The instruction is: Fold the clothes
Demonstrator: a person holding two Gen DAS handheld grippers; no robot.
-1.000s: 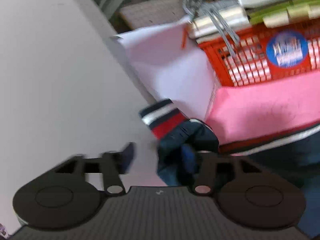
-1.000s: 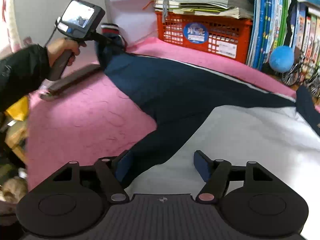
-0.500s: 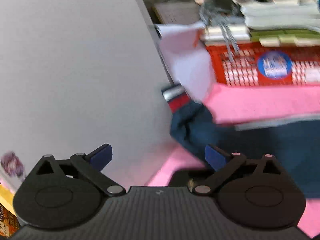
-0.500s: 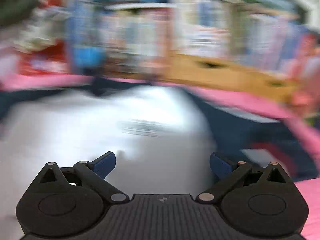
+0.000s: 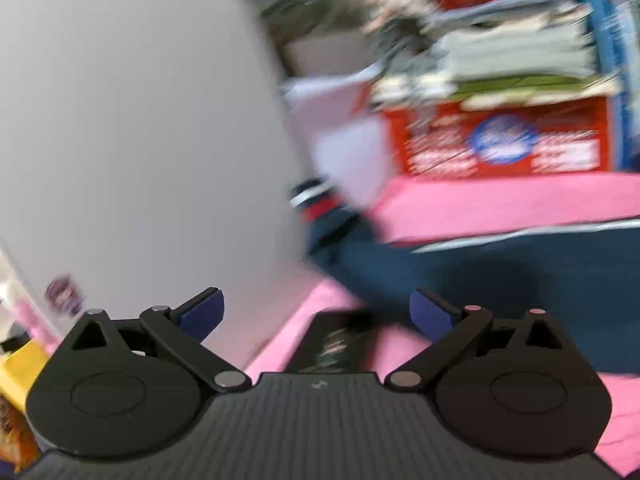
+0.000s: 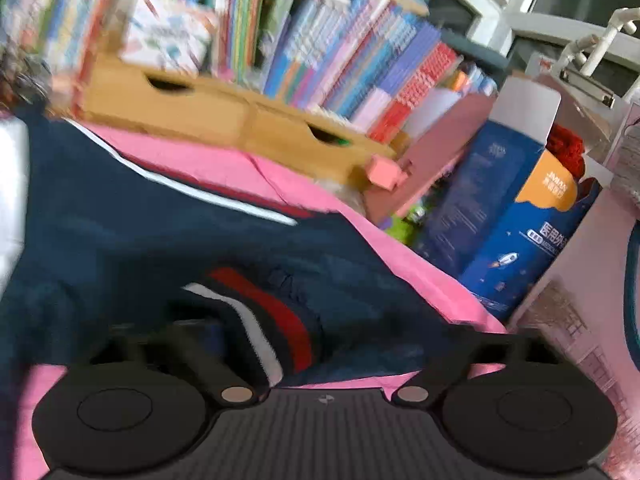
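The striped cuff [image 6: 260, 324] is pinched in the right tongs [image 6: 276, 344], its sleeve [image 6: 120, 240] running toward the table's far edge, while the left tongs [image 5: 316, 310] are held spread and empty.

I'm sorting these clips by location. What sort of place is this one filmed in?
Most likely a home, perhaps a child's bedroom or study corner: a pink cloth covers the surface under a navy jacket, with rows of colourful books, wooden drawers and a red basket of papers behind it.
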